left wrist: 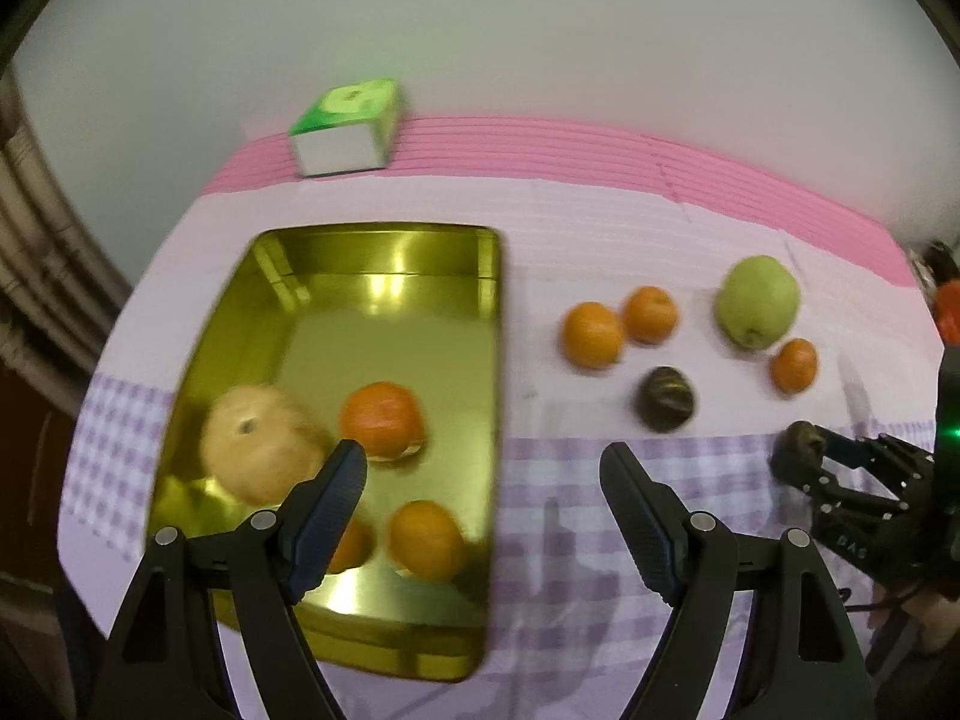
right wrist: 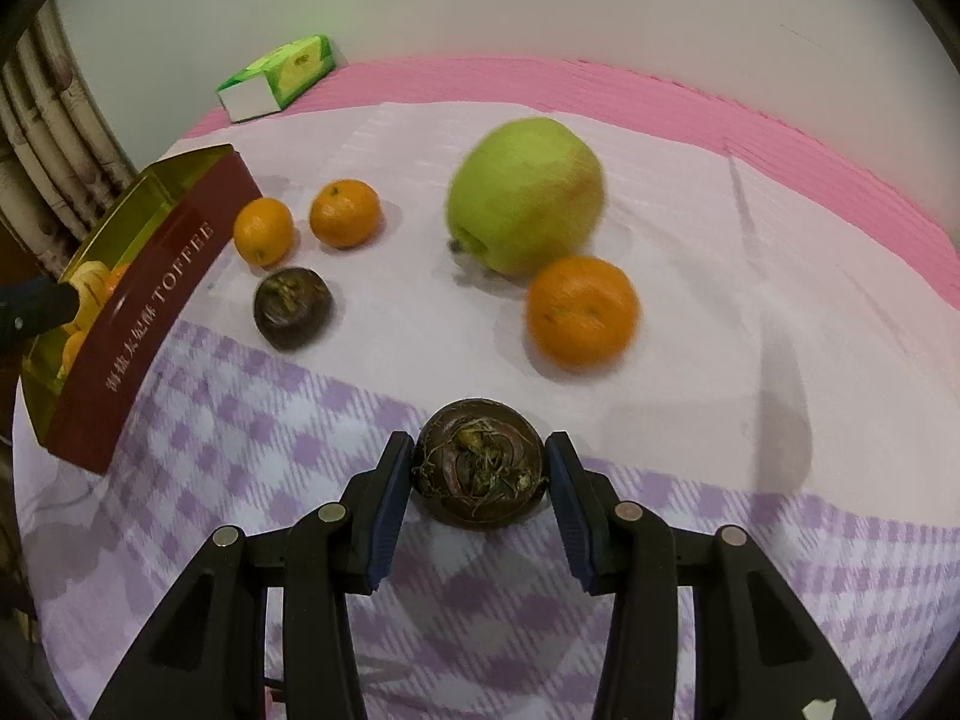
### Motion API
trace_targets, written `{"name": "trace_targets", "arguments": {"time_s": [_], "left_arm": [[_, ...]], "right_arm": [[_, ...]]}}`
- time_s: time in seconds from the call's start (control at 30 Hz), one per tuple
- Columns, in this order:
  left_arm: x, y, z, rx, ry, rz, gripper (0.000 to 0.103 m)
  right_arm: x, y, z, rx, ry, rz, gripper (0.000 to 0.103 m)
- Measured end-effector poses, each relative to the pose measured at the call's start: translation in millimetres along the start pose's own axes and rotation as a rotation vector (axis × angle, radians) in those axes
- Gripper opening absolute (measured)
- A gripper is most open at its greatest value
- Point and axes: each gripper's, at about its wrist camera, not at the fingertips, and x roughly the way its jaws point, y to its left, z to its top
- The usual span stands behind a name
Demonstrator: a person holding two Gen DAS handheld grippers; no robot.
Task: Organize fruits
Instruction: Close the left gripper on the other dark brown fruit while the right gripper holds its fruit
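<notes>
Clamped between the right gripper's pads, a dark brown round water chestnut hung right of the gold toffee tin, apparently bound there next; the left gripper hovered spread, empty, over the tin's near edge.

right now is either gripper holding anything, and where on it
The right gripper is shut on a dark brown water chestnut, pads pressing its two opposite sides, tufted top facing the camera. The left gripper is open and holds nothing.
</notes>
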Motion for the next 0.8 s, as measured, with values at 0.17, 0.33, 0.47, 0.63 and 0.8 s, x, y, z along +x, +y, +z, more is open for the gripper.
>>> {"name": "trace_targets", "arguments": {"time_s": [0.17, 0.33, 0.47, 0.63, 0.8], "left_arm": [[10.7, -34.3, 3.3, 0.066, 0.020, -0.035, 0.080], [26.9, -61.6, 4.8, 0.115, 0.038, -0.081, 0.080], [42.8, -72.7, 7.4, 0.117, 0.065, -0.098, 0.080], [61.0, -80.0, 12.9, 0.112, 0.087, -0.108, 0.080], [73.0, -85.5, 14.2, 0.115, 0.105, -0.126, 0.070]], "right_arm": [[-9.0, -20.8, -8.9, 0.030, 0.007, -0.024, 0.042], [-11.9, -33.6, -9.8, 0.035, 0.013, -0.042, 0.042], [-16.8, -44.8, -15.6, 0.043, 0.011, -0.041, 0.042], [-18.6, -49.8, -20.0, 0.053, 0.002, -0.034, 0.042], [-19.0, -53.7, -19.6, 0.065, 0.001, -0.024, 0.042]]}}
